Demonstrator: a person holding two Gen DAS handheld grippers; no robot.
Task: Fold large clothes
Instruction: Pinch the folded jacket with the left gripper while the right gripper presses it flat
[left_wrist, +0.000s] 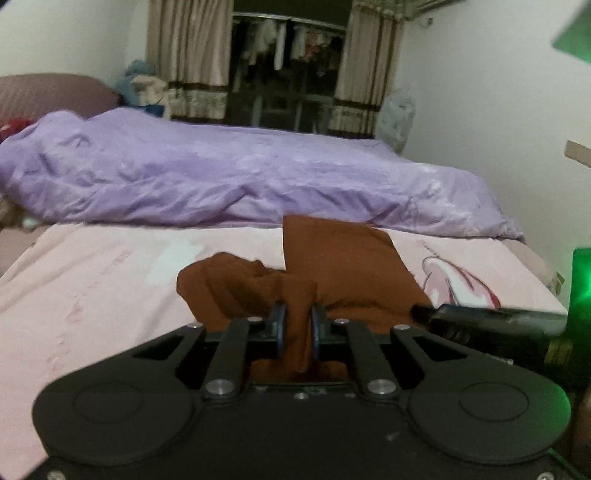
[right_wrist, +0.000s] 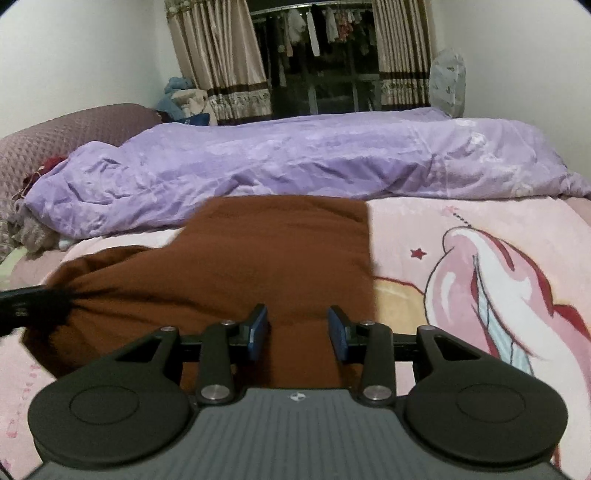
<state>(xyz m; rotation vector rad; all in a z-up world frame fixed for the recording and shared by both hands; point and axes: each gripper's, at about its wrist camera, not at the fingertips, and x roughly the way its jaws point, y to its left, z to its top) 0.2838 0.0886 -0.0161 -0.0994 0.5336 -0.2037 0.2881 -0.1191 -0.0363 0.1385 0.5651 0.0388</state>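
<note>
A brown garment (left_wrist: 343, 266) lies on the pink unicorn blanket (left_wrist: 92, 288), partly folded, with a straight edge on its right side. My left gripper (left_wrist: 297, 314) is shut on a bunched fold of the garment's near left part, lifted a little off the bed. In the right wrist view the garment (right_wrist: 277, 251) spreads flat, and the left gripper (right_wrist: 55, 302) pinches its gathered corner at the left. My right gripper (right_wrist: 298, 321) stands open low over the garment's near right part, with cloth showing between its pads, which do not press on it. Its tip (left_wrist: 421, 312) reaches the cloth's right edge.
A rumpled purple duvet (right_wrist: 295, 158) lies across the bed behind the garment. A mauve quilted headboard (right_wrist: 74, 129) is at the far left, with curtains (right_wrist: 221, 55) and a dark window behind. The pink blanket (right_wrist: 480, 277) extends to the right of the garment.
</note>
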